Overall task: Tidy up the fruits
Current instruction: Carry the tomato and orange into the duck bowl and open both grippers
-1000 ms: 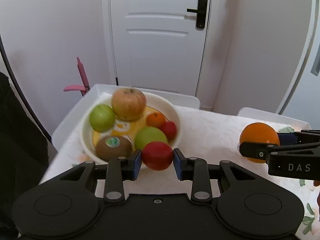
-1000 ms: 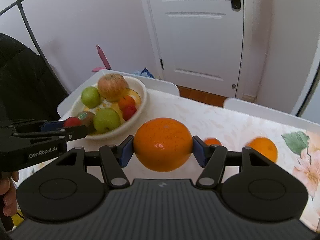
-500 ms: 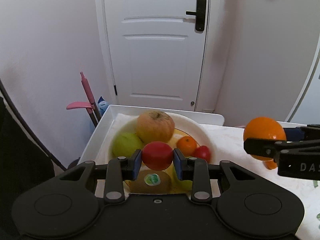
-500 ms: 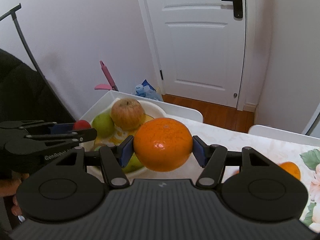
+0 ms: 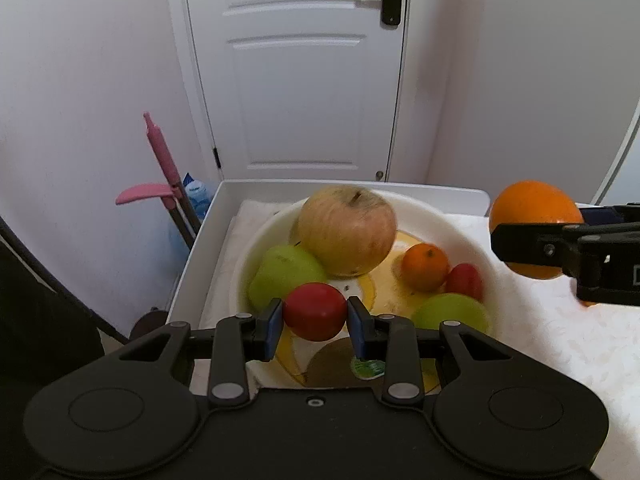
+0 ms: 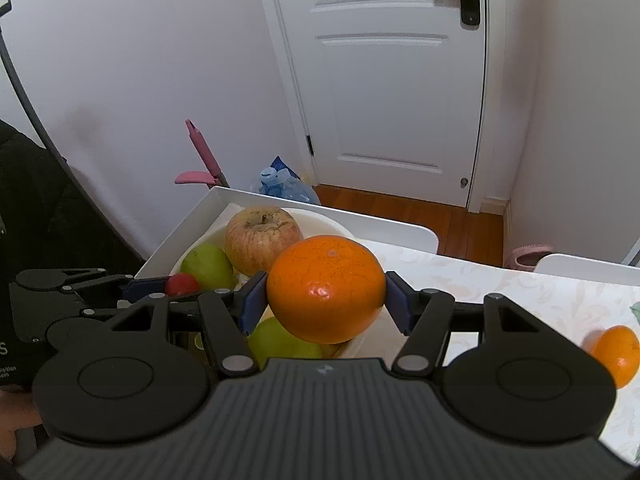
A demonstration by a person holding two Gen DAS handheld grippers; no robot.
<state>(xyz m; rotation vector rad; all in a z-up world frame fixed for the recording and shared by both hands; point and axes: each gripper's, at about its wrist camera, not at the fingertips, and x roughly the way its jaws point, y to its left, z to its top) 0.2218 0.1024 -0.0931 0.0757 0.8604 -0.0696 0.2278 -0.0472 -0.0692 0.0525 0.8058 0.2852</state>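
My left gripper [image 5: 315, 312] is shut on a small red fruit [image 5: 315, 311] and holds it above the near side of the white bowl [image 5: 448, 222]. The bowl holds a large pale apple [image 5: 347, 229], green fruits [image 5: 286, 276], a small orange [image 5: 425, 266], a red fruit [image 5: 464, 281] and a kiwi [image 5: 332, 366]. My right gripper [image 6: 326, 295] is shut on a large orange [image 6: 326, 294], held above the bowl's right rim [image 6: 320, 216]; it also shows in the left wrist view [image 5: 532, 228]. The left gripper shows in the right wrist view [image 6: 176, 284].
The bowl stands at the left end of a white table [image 5: 552, 332] with a raised white edge [image 5: 200, 248]. Another orange [image 6: 618, 354] lies on the flowered cloth at the right. A pink-handled tool [image 5: 162, 160] and a white door [image 5: 296, 68] are behind.
Both grippers have moved forward and over the bowl with their fruits still held. The bowl now sits closer and larger in both views.
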